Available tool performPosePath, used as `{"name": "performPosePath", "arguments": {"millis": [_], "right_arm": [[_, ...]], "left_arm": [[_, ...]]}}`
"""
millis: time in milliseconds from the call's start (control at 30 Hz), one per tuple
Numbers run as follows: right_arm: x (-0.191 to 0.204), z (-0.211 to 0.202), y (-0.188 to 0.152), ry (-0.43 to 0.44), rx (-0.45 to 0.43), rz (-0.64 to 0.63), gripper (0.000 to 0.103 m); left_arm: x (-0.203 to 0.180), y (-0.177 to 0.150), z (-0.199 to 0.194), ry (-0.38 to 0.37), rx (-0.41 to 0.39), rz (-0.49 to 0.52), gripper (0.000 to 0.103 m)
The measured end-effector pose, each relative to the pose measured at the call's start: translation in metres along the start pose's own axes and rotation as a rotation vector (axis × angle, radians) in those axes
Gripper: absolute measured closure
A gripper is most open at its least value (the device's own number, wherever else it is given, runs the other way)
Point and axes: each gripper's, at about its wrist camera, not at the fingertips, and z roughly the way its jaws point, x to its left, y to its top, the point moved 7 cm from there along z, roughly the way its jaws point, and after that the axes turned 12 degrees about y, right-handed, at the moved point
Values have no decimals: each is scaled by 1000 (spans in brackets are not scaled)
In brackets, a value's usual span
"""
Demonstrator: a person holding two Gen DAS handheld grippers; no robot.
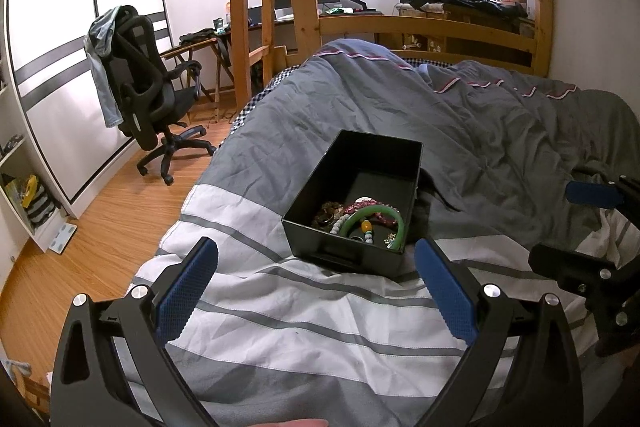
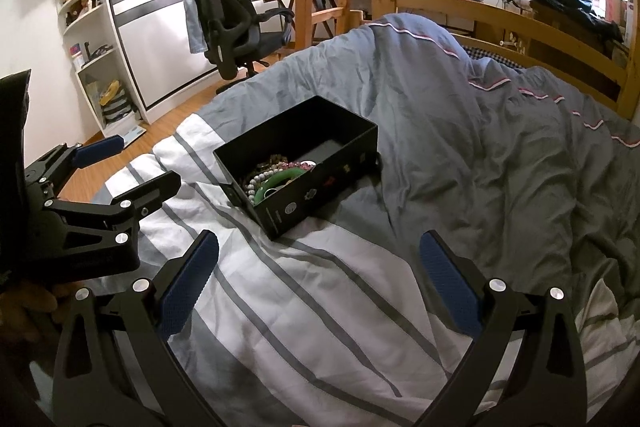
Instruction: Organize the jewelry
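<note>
On the rumpled grey-and-white striped duvet [image 1: 304,311] sits an open rectangular black cardboard box [image 1: 352,187], roughly mid-bed, with all visible jewelry heaped at its near end: a translucent green bangle [image 1: 376,217], a strand of pale beads [image 1: 338,226], a dark pink beaded bracelet [image 1: 370,206] and a brownish tangle of chain or small pieces [image 1: 328,215] too fine to resolve. Far half of the box floor is bare. Left gripper [image 1: 316,291] hovers just short of the box's near wall, blue-padded fingers spread wide, nothing between them. Right gripper [image 2: 318,287] likewise stands apart and empty, set back from the box corner over the striped area; its view shows the same box [image 2: 320,163] from the right side, contents partly hidden by the wall. Neither tool touches box or jewelry. Judgement: task looks finished or nearly so, as no piece is seen loose on the bedding, though folds could hide one. Risks from here: the box rests on soft, uneven bedding, so a push against a wall or pressure on the duvet beside it could tip or slide it. Reaching into the heap could snag one piece and drag the tangled strands out together. The smooth, rigid bangle may slip from the pads if pinched off-centre.
</note>
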Motion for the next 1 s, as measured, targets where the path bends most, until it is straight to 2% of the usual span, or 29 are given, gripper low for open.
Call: {"name": "performPosePath", "arguments": {"millis": [1000], "right_arm": [[-3,6,-7,9,14,18,4]], "left_arm": [[6,-2,4,1,-12,-8,6]]}}
